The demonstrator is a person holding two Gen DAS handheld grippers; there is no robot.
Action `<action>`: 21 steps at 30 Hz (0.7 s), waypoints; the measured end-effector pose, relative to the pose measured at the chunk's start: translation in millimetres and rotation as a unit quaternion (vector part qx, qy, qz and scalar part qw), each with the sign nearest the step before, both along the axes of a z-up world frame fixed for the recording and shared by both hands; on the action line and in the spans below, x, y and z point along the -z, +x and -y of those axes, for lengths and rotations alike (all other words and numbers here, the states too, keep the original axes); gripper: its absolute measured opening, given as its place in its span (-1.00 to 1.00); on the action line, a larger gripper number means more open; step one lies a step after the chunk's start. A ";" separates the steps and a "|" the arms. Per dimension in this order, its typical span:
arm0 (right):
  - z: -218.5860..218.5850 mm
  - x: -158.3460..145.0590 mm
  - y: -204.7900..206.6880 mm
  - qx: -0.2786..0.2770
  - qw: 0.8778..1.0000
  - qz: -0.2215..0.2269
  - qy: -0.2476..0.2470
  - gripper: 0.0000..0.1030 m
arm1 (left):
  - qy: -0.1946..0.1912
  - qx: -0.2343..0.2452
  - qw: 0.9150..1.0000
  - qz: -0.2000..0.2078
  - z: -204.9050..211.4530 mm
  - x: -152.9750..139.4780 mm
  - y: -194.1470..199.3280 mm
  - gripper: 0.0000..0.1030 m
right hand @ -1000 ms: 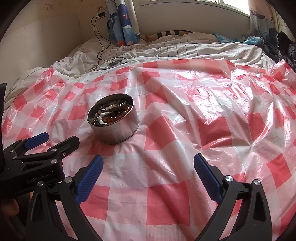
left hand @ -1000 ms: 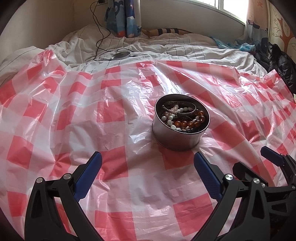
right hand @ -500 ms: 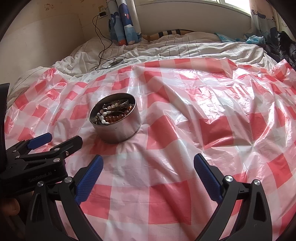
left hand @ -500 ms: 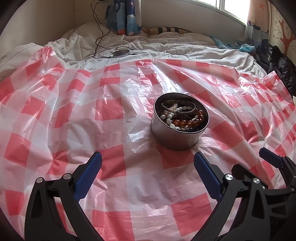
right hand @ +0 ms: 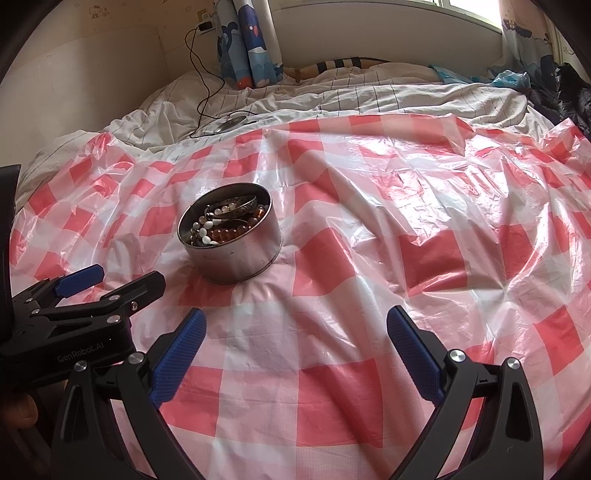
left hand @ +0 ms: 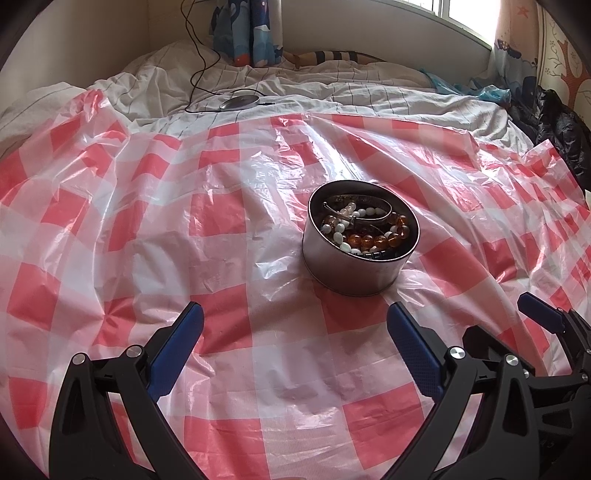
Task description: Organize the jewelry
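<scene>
round silver metal tin (left hand: 360, 254) centre-right of left view, on red-and-white checked plastic sheet (left hand: 221, 206) | holds white and amber bead bracelets (left hand: 364, 232), likely light, slippery, tangled; pinch one strand | left gripper (left hand: 295, 347), right gripper (right hand: 295, 347) jaws wide apart, empty

Bedroom, seen from low over a bed (left hand: 369, 99). Across the whole middle of the frame lay a red-and-white checked plastic sheet (left hand: 221, 229), wrinkled and glossy under daylight. Beyond it, toward the top, was rumpled white striped bedding. At upper left stood a cream wall (right hand: 92, 74) with a socket (right hand: 205, 25), a black cable (right hand: 201, 96) trailing down onto the bedding. At top centre hung a blue cartoon curtain (right hand: 247, 40). At upper right was a bright window (left hand: 465, 11), with dark clothing (left hand: 557, 125) heaped below it.
</scene>
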State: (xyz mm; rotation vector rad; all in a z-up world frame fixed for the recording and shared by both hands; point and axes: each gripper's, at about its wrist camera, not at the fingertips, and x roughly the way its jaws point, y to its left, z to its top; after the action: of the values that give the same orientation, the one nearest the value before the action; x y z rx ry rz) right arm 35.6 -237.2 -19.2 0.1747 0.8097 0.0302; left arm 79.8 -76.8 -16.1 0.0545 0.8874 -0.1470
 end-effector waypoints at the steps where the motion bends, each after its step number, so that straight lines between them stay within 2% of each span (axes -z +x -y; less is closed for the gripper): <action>1: 0.2 0.3 -0.3 0.000 1.000 0.000 0.000 0.83 | 0.000 0.000 1.000 0.000 0.0 0.1 -0.1 0.85; 9: 0.5 2.7 -1.8 0.000 1.000 -0.002 0.001 0.83 | -0.002 0.000 1.000 -0.006 -1.4 1.9 1.0 0.85; 16: -0.7 6.1 0.4 -0.004 1.000 -0.008 -0.002 0.83 | -0.003 -0.005 0.999 -0.034 -2.8 7.7 5.5 0.85; 20: 0.6 5.8 1.8 -0.007 1.000 -0.008 -0.001 0.84 | -0.028 0.002 0.999 -0.018 -8.8 4.3 1.5 0.84; 21: 0.7 5.8 2.5 -0.006 1.000 -0.008 -0.002 0.84 | -0.032 0.005 0.999 -0.011 -10.3 2.1 0.4 0.77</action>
State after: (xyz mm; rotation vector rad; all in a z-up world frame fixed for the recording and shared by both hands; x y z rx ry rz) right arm 38.1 -237.9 -25.0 0.1655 0.8273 0.0390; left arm 80.2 -66.5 -18.3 -0.0017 0.9045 -0.1863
